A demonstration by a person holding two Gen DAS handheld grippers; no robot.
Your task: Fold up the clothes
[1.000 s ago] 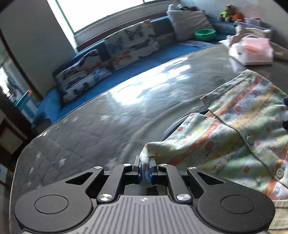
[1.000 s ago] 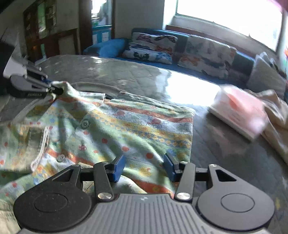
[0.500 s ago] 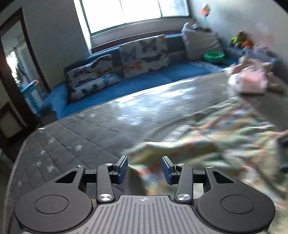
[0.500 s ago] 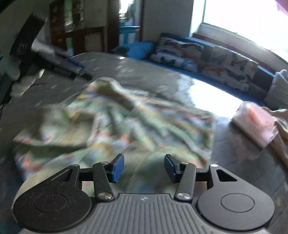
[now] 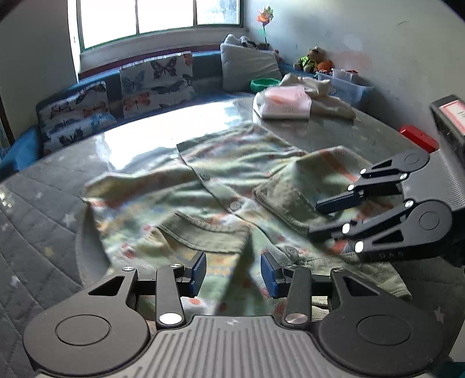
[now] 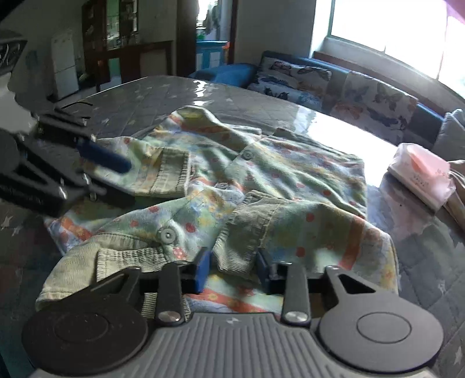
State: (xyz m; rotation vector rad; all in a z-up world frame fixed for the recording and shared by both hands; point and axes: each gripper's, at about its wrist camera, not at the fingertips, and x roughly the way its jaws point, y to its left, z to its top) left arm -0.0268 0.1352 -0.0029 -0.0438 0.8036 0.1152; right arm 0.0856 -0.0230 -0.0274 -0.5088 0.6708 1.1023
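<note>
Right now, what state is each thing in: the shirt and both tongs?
Shirt: unfolded, rumpled on the quilted surface.
Left tongs: open, jaws just opened; a fold of fabric stands between the pads, not pinched.
Right tongs: jaws just been closing, pads pressing on the shirt's ribbed cuff.

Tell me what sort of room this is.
Most likely a living room in a home. A blue sofa with butterfly cushions runs under the window, soft toys sit in the corner, and a child's patterned shirt lies on the quilted table.
</note>
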